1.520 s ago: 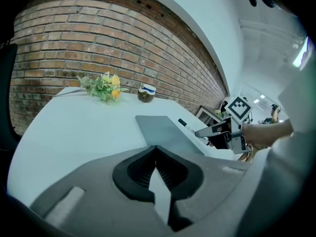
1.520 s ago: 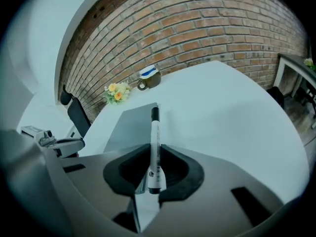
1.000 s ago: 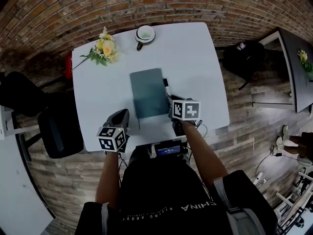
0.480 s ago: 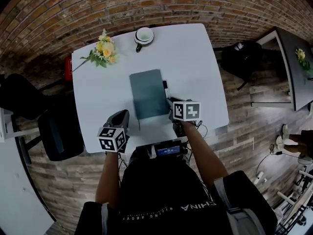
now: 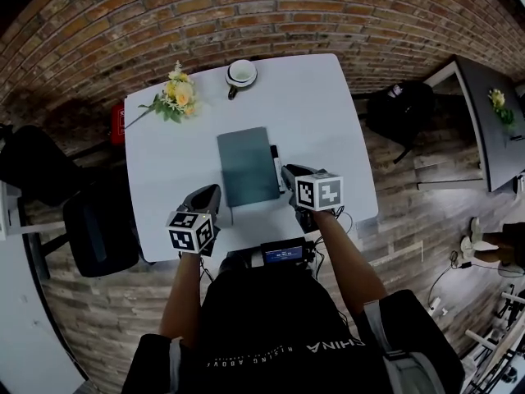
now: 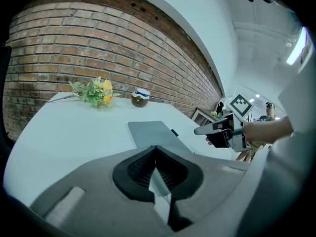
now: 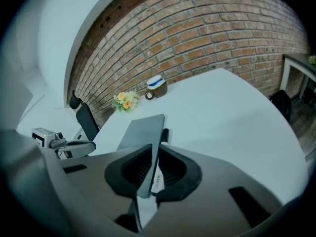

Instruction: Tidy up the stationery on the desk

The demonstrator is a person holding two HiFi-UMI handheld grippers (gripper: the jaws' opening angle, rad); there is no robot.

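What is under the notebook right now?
Only the white desk shows around the grey notebook; a black pen lies beside its right edge, not beneath. Whatever the notebook covers is hidden.

Head camera high, steeply down on the whole desk [image 5: 328, 113], both gripper views low at its near edge, facing the brick wall [image 5: 246, 15], all sharing the notebook [image 5: 246, 164]

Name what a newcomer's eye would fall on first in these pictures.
A grey-green notebook lies in the middle of the white table. The right gripper, whose jaws have just been closing, grips its near right edge. Yellow flowers and a cup sit at the far edge by the brick wall.
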